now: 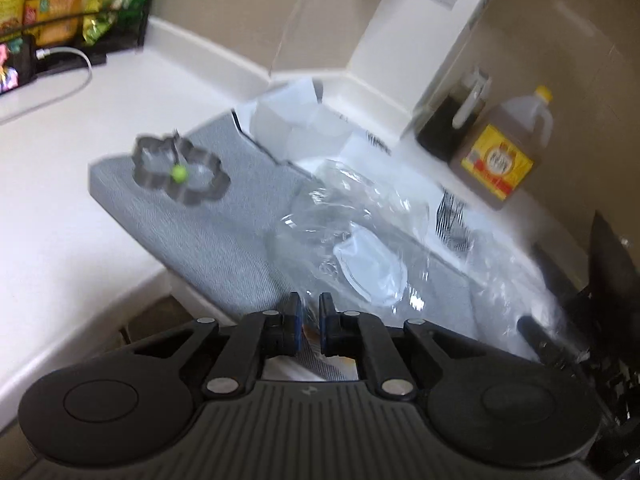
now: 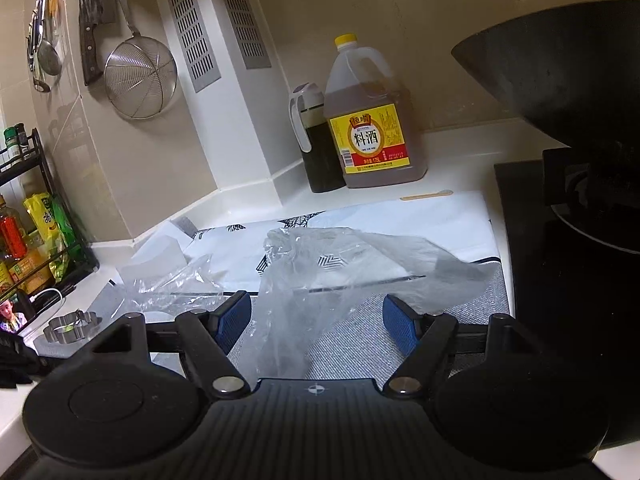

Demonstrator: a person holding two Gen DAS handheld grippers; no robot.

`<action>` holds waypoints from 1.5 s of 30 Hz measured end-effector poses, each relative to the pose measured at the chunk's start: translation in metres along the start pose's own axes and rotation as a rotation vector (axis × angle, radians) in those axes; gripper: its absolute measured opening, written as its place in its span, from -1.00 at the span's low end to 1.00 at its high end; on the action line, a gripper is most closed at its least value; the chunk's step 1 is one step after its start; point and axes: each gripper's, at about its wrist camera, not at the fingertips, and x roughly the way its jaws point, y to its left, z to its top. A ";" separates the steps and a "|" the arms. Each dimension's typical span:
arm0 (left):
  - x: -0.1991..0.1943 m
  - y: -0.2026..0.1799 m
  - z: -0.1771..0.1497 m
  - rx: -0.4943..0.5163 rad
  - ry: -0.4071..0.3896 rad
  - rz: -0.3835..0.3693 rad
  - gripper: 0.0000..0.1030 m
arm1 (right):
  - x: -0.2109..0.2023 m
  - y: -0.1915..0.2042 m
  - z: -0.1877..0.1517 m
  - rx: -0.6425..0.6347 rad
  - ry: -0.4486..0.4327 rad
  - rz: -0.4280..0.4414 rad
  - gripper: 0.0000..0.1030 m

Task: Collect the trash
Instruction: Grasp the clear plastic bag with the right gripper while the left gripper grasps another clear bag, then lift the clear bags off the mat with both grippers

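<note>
A crumpled clear plastic bag lies on a grey mat on the white counter. My left gripper sits at the bag's near edge, its blue pads almost together with a thin fold of film pinched between them. My right gripper stands open, and the bag rises between its blue pads without either one pressing on it. Inside the bag shows a pale round piece. White crumpled paper lies behind the bag.
A flower-shaped metal ring rests on the mat's left end. A cooking wine jug and a dark oil bottle stand at the back corner. A black wok sits over the hob on the right. A snack rack stands left.
</note>
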 end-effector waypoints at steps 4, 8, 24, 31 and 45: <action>-0.028 0.010 0.005 0.041 -0.050 -0.020 -0.87 | -0.004 -0.003 0.003 0.011 -0.012 0.010 0.45; -0.051 0.015 0.004 0.133 -0.105 -0.059 -0.81 | -0.004 -0.003 0.004 0.013 -0.016 0.014 0.45; 0.009 0.039 -0.020 -0.096 0.052 -0.035 0.67 | 0.001 -0.009 0.005 0.045 0.007 -0.010 0.56; 0.013 0.033 -0.018 -0.123 0.063 -0.038 -0.09 | 0.014 -0.015 0.007 0.077 0.051 -0.011 0.65; -0.087 0.040 -0.027 0.008 -0.133 -0.117 -0.92 | -0.015 0.000 0.009 -0.002 0.024 0.077 -0.99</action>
